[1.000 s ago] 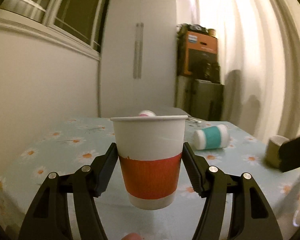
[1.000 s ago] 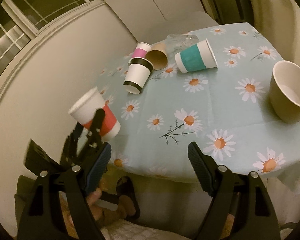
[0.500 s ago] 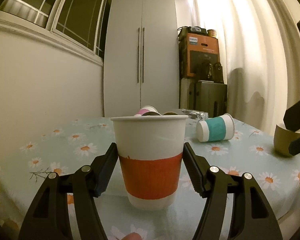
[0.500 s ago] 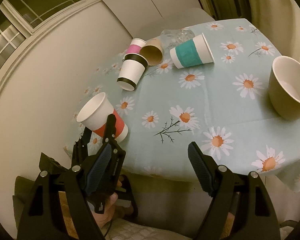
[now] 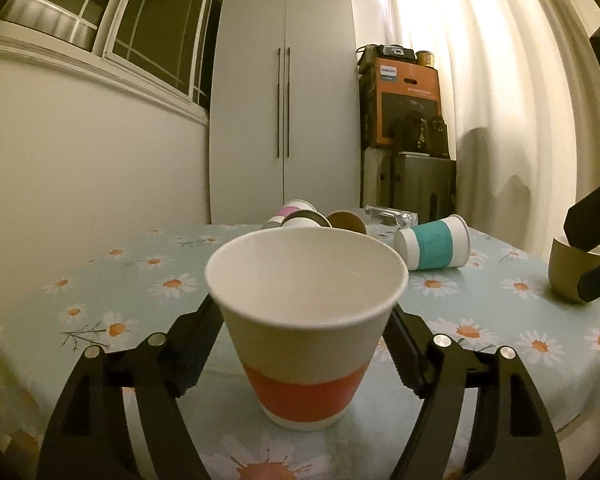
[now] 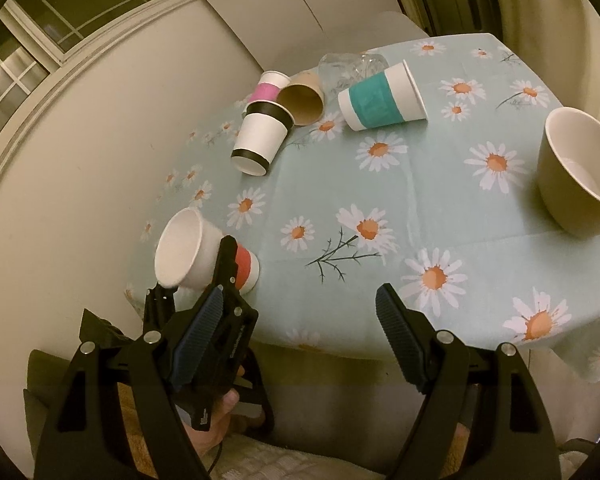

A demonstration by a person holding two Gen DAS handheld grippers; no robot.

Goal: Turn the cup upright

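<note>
- Left wrist view: the red-banded paper cup point(image 5: 306, 332) is seen mouth-up between the two black fingers of the left gripper point(image 5: 306, 344), and it is clamped by them on its lower wall.
- The cup's base is placed at the near edge of the daisy tablecloth point(image 5: 140, 280); whether it is fully seated on the cloth cannot be told from this angle.
- In the right wrist view the same cup point(image 6: 204, 252) is shown near the table's left front corner, tilted with its mouth toward the wall, one finger of the left gripper point(image 6: 220, 280) being laid across its red band.
- The right gripper point(image 6: 300, 336) is held above the table's front edge with its blue-padded fingers point(image 6: 396, 332) well apart, and nothing is enclosed by them.
- A teal-banded cup point(image 6: 382, 98) is seen lying on its side toward the far end of the table.
- A black-banded cup point(image 6: 262, 136), a pink-banded cup point(image 6: 268, 86) and a brown cup point(image 6: 304, 98) are lying on their sides in a cluster just beside it.
- Something made of clear plastic point(image 6: 348, 66) is visible behind the cluster, though what it is cannot be made out.
- A beige mug point(image 6: 576, 172) is stood upright near the table's right edge, well apart from the paper cups.
</note>
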